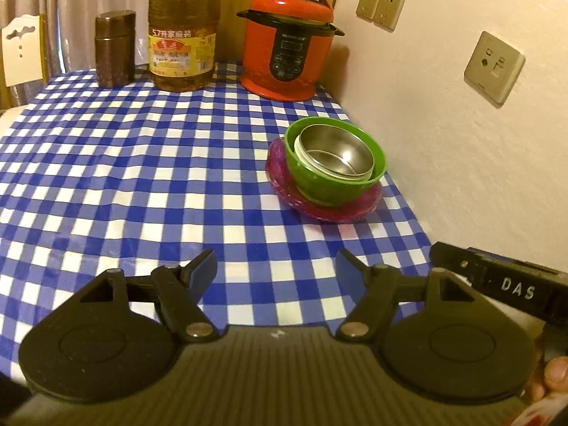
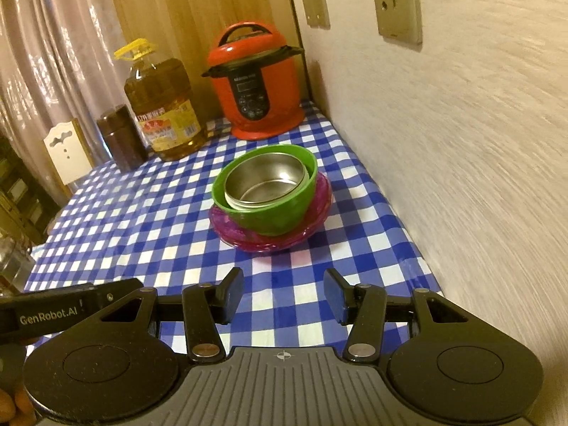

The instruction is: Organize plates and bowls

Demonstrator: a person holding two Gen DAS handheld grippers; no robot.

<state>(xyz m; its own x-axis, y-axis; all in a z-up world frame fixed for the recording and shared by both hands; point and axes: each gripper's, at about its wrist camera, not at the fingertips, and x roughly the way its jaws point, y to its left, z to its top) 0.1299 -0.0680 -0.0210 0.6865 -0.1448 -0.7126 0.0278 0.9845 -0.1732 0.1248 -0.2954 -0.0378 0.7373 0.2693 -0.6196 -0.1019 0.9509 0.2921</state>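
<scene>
- Closest to us, our left tool (image 1: pixel 276 266) is wide open and holds nothing. It is above the tabletop (image 1: pixel 142 177), with its blue pads (image 1: pixel 204 266) apart.
- Our right tool (image 2: pixel 283 293) is wide open too, and it holds nothing. It points right at the stack.
- A bit farther on, near the wall, is the stack. The pink plate (image 2: pixel 273 239) lies flat on the checked cloth. The green bowl (image 2: pixel 269 213) sits on the plate. The metal bowl (image 2: pixel 264 183) sits inside the green bowl, tipped a little to one side.
- We think the stacking looks almost done. The one thing left may be to set the metal bowl straight.
- To do that well, we should go slowly with the right tool, since it is lined up best. We should pinch only the metal rim and not bump the green bowl, or the whole stack could slide on the smooth cloth.
- We should keep the left tool low and out of the way, so the two tools do not hit each other.
- Far at the back stand the brown tin (image 1: pixel 114 49), the oil bottle (image 1: pixel 183 35) and the red cooker (image 1: pixel 289 46). They are well apart from the stack, so we leave them alone.
</scene>
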